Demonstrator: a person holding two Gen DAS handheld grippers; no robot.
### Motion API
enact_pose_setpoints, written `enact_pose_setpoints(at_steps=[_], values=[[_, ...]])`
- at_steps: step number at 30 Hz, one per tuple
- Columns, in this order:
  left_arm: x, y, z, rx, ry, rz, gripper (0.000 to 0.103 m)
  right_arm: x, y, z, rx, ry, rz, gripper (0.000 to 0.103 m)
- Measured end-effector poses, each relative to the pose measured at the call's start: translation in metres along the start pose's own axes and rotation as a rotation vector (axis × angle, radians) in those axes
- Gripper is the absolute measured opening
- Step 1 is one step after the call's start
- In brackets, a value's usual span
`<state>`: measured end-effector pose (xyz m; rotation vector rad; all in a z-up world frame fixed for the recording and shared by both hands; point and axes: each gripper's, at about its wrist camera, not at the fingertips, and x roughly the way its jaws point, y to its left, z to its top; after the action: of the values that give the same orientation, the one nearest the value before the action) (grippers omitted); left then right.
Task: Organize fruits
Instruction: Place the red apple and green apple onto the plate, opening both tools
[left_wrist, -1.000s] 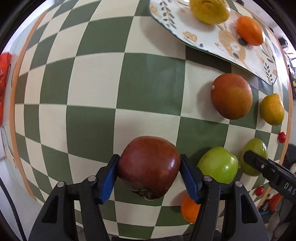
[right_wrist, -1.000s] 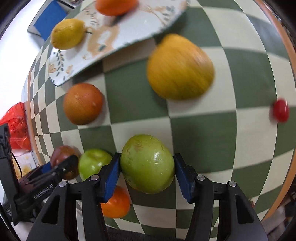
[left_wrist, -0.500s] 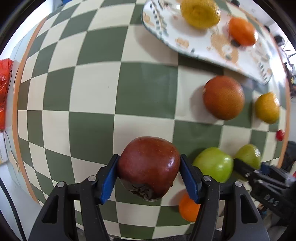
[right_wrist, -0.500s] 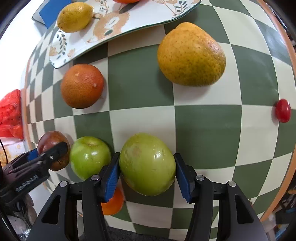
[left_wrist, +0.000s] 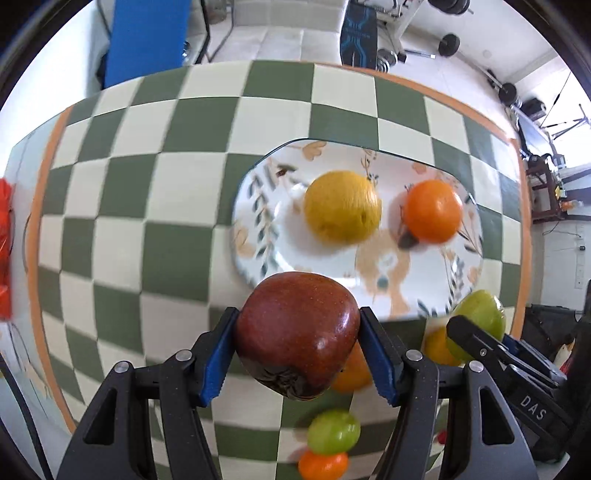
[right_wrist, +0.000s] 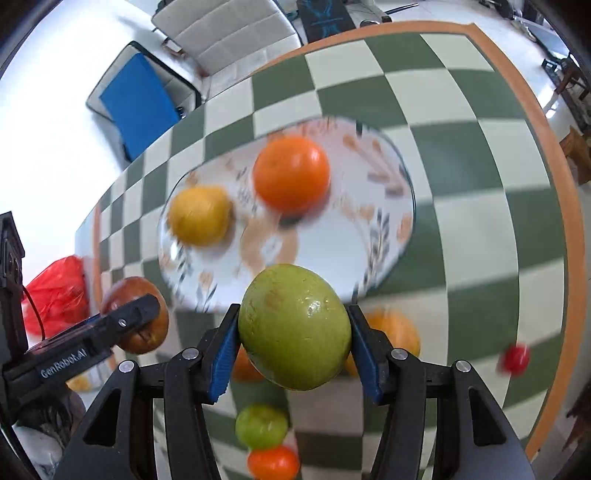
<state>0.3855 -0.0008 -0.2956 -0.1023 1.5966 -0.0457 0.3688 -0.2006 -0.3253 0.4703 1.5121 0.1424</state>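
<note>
While each hand-held gripper carried fruit above the desk (left_wrist: 177, 229), the left hand-held gripper (left_wrist: 297, 345) clamped a red apple (left_wrist: 297, 332) and the right hand-held gripper (right_wrist: 293, 347) a green apple (right_wrist: 293, 326); next, lowering both onto the plate (left_wrist: 258, 236) near the far edge.

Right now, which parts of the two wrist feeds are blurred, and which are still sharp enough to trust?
Left wrist view: the red apple in the left hand-held gripper is sharp; the plate, lemon and checkered tablecloth are motion-smeared.
Right wrist view: the green fruit in the right hand-held gripper is crisp; the plate and orange blur.
</note>
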Motion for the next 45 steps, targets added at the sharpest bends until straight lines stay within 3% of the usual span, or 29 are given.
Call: enact_pose_setpoints(at_steps=[9, 21, 23, 29, 33, 34, 40, 45], values=[[0.041, 0.005, 0.043, -0.029, 0.067, 0.019, 0.062, 0.048, 0.0, 0.036, -0.067, 0.043, -0.077, 0.058], [0.024, 0.008, 0.055, -0.002, 0.041, 0.024, 0.062, 0.078, 0.018, 0.035, -0.091, 0.082, -0.056, 0.059], [0.023, 0.007, 0.054, -0.001, 0.033, 0.024, 0.062, 0.074, 0.02, 0.035, -0.093, 0.079, -0.054, 0.061], [0.014, 0.004, 0.047, -0.026, 0.013, 0.022, 0.062, 0.045, 0.015, 0.028, -0.092, 0.057, -0.066, 0.08], [0.0, 0.009, 0.035, -0.035, -0.014, 0.03, 0.086, 0.023, 0.013, 0.02, -0.099, 0.019, -0.121, 0.092], [-0.003, 0.011, 0.031, -0.038, -0.02, 0.031, 0.087, 0.017, 0.013, 0.016, -0.103, 0.01, -0.144, 0.094], [-0.022, 0.01, -0.001, -0.012, -0.097, 0.09, 0.092, -0.02, 0.015, -0.008, -0.146, -0.074, -0.244, 0.096], [-0.045, 0.013, -0.03, -0.006, -0.159, 0.099, 0.092, -0.052, 0.017, -0.026, -0.155, -0.137, -0.256, 0.097]])
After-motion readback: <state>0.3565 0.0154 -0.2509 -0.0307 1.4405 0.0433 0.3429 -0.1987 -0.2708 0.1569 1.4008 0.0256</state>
